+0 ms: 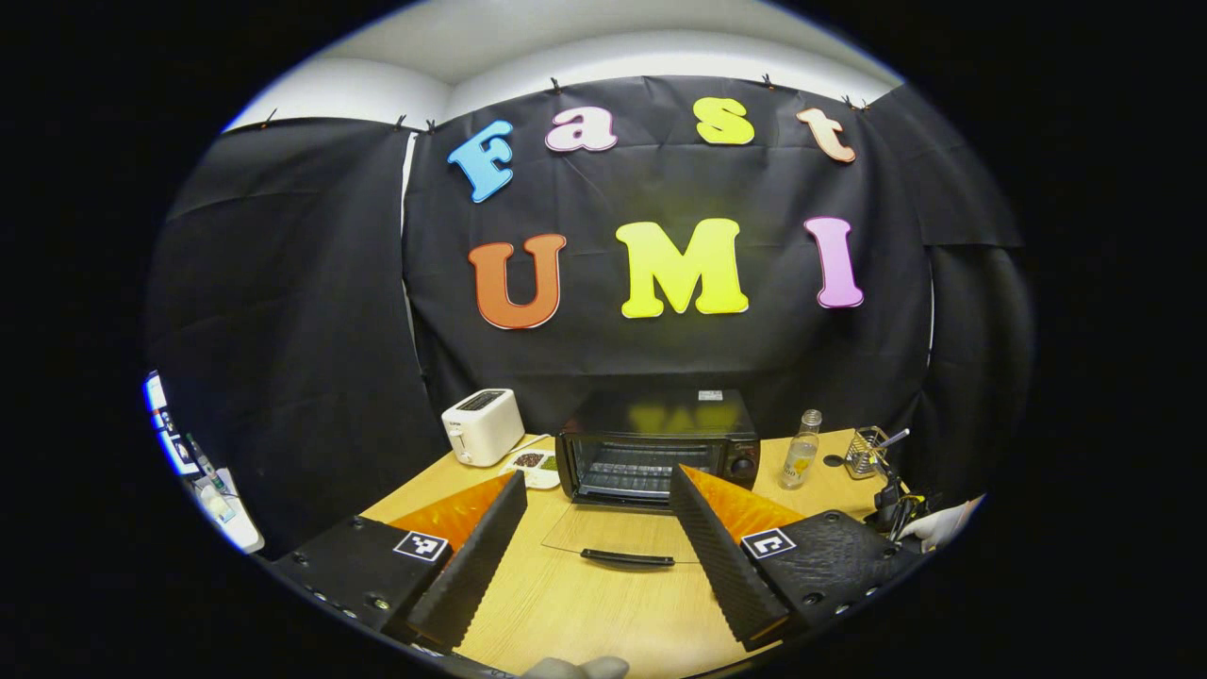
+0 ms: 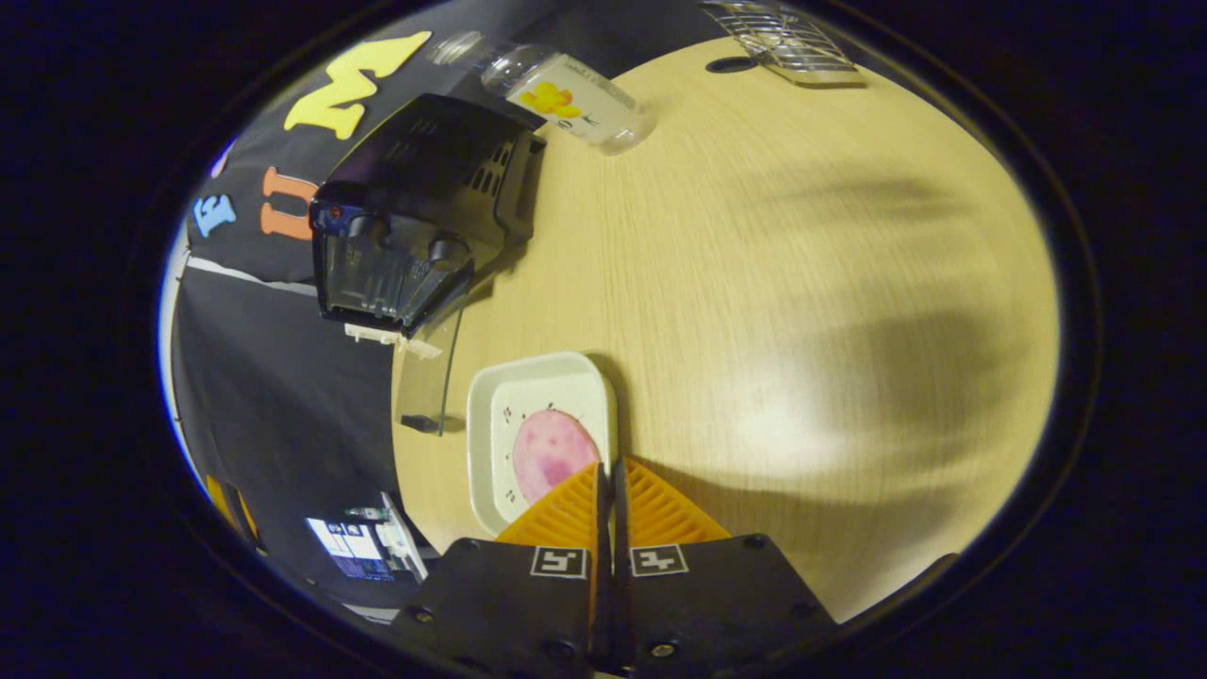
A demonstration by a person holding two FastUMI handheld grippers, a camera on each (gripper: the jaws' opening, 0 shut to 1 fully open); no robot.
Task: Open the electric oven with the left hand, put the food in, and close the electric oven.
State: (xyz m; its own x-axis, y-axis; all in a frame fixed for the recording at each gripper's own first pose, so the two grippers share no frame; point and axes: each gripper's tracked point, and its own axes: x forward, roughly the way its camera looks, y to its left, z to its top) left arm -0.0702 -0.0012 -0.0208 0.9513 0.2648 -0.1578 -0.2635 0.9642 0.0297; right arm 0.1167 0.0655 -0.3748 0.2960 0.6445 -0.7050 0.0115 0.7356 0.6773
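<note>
Electric oven [image 1: 657,451] at the far middle of the wooden table [image 1: 603,604], its glass door [image 1: 618,534] already folded down flat toward the near side, door handle [image 1: 627,558] nearest the viewer and the wire rack [image 1: 627,476] exposed; the opening step thus appears done. The left gripper [image 1: 599,538] hovers just in front of the lowered door with its fingers wide apart and nothing between them. In the right gripper view, the right gripper [image 2: 608,471] has its fingers drawn together on the near rim of a white square plate [image 2: 537,429] carrying a pink round slice of food [image 2: 552,453]; the rim seems pinched between them. The plate lies close beside the open door's edge, outside the oven, so loading and closing remain. Whether the plate rests on the table or is lifted cannot be told. Surroundings: a white toaster [image 1: 483,426] and a small dish [image 1: 535,464] left of the oven, a clear bottle [image 1: 801,449] and a wire holder [image 1: 868,451] to its right. The lowered door lies across the approach and must be cleared on entry.
</note>
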